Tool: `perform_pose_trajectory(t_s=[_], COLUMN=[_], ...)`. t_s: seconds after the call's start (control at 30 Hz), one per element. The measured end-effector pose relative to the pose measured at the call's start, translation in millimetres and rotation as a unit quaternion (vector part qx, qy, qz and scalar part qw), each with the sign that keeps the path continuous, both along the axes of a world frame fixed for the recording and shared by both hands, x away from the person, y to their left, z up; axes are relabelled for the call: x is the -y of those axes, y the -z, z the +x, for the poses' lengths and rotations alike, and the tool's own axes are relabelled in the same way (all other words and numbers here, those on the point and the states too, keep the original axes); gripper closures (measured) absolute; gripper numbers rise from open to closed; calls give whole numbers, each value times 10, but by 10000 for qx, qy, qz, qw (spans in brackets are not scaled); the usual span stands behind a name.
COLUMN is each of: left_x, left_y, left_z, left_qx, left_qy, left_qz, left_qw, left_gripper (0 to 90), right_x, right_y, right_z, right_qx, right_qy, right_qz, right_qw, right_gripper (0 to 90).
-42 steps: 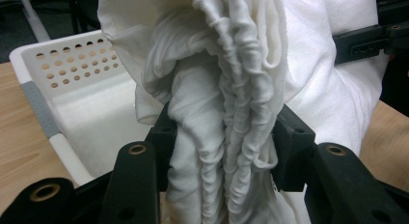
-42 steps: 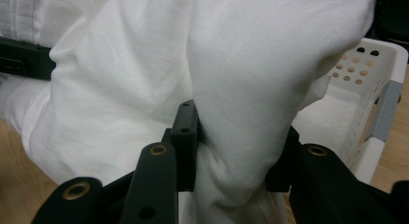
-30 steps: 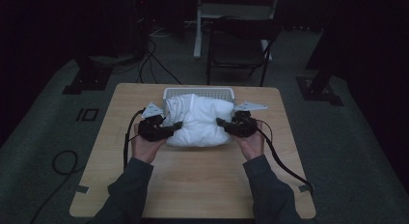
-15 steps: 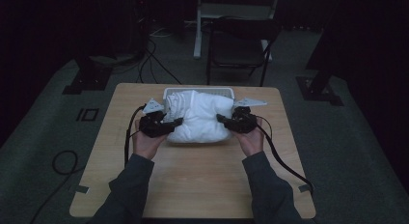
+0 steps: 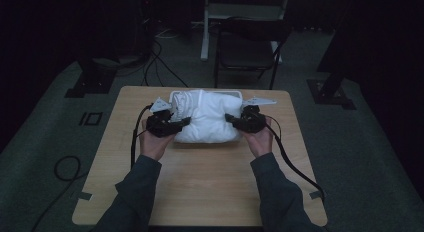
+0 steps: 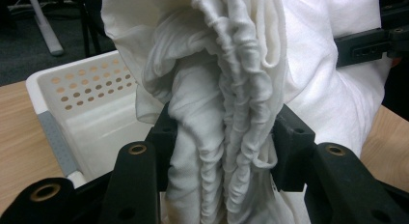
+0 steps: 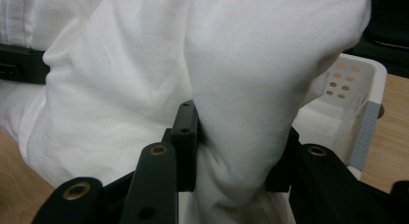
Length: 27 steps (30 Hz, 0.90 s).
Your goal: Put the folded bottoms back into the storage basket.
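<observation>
High view is showing a white cloth bundle (image 5: 207,118) sitting over a white perforated basket (image 5: 205,94) at the far middle of the desk (image 5: 200,177); the bundle is hiding most of the basket, leaving just its far rim and corners in sight. The room around the desk is dark, and the cloth's folds are hard to make out from here.

The bundle's long axis is running left to right across the desk, between the two grippers. The left gripper (image 5: 184,122) is gripping its left end and the right gripper (image 5: 229,117) its right end, both fingers closed on cloth. The person's hands are coming in from the bottom edge, sleeves cut off by the frame.

Left gripper view is showing the cloth (image 6: 226,113) gathered into tight vertical pleats, pinched between the black fingers (image 6: 166,137); the fabric is thin, soft and wrinkled, plain white. Its top is running out of frame. Behind it the basket (image 6: 77,89) is showing round holes in its wall and a grey strip on its rim; its floor is partly hidden by cloth.

Right gripper view is showing a smoother, puffed fold of cloth (image 7: 241,89) clamped between the fingers (image 7: 185,137), with the basket corner (image 7: 359,93) behind at right. Whether the bundle's underside is touching the basket floor cannot be told.
</observation>
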<state>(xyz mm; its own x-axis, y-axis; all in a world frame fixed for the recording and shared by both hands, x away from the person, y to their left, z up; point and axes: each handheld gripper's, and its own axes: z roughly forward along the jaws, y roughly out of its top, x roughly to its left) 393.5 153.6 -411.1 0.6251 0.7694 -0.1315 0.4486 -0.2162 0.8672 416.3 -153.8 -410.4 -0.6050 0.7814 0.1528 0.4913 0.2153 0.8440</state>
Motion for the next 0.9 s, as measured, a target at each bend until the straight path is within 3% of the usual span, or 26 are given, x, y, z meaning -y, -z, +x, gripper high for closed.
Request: perform_pose_trajectory(t_s=[0.9], left_x=[21], left_y=[-15], left_z=[258], left_qx=[-18], left_qy=[-98], left_qz=[-62], left_qw=[9999], left_gripper=[547], right_x=[-5], right_y=[-47], right_z=[215], right_qx=[5], right_qy=[101], right_qz=[-56], right_qw=[9999], right_gripper=[654])
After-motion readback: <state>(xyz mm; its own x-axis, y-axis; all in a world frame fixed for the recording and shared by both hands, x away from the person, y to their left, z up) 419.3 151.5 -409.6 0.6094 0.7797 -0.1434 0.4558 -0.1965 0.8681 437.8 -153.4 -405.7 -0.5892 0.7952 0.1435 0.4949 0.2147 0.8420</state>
